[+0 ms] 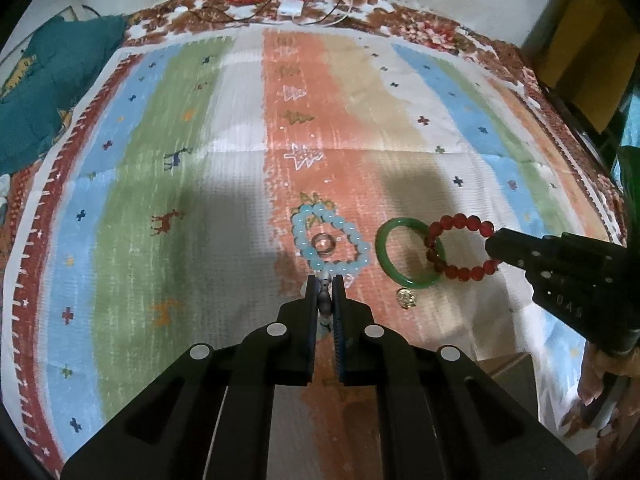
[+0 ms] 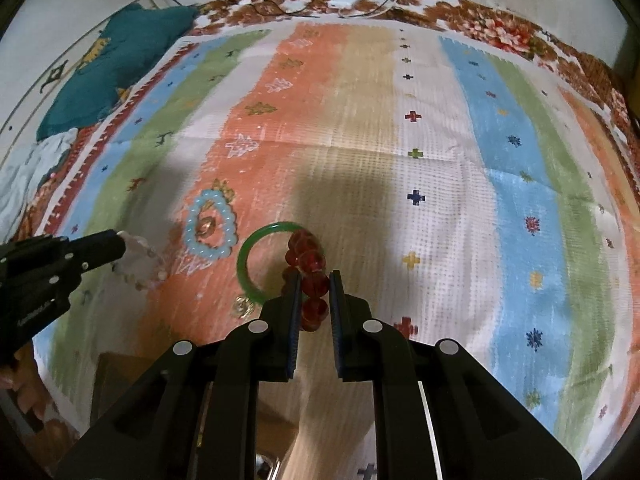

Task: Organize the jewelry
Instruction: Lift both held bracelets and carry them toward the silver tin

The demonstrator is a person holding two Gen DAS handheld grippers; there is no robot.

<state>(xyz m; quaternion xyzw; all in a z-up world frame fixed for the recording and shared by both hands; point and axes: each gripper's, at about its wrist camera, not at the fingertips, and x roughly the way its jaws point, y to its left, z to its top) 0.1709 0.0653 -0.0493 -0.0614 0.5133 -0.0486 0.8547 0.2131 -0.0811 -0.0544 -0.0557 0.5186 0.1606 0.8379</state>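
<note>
The left gripper [image 1: 325, 280] is pinching a pale bracelet [image 2: 142, 264]. The right gripper [image 2: 315, 276] is gripping the red bracelet [image 1: 460, 246], which is overlapping the green bangle [image 1: 408, 254].

A striped cloth [image 1: 224, 184] covers the surface, and all the jewelry sits near its middle. A bead bracelet [image 1: 329, 241] lies on the cloth with a small ring [image 1: 323, 243] inside its loop. Just to its right lies a bangle [image 1: 408, 252], and a second bead bracelet [image 1: 460, 248] crosses over the bangle's right side, its far end clamped between the fingers of the right gripper [image 2: 315, 280]. A small coin-like charm [image 1: 407, 298] lies just in front of the bangle. The left gripper [image 1: 324, 280], in front of the first bracelet, pinches a third string of beads [image 2: 140, 260]. A cushion [image 1: 52, 92] lies off the cloth's far left corner, and cables [image 1: 304, 4] run along the far edge.
</note>
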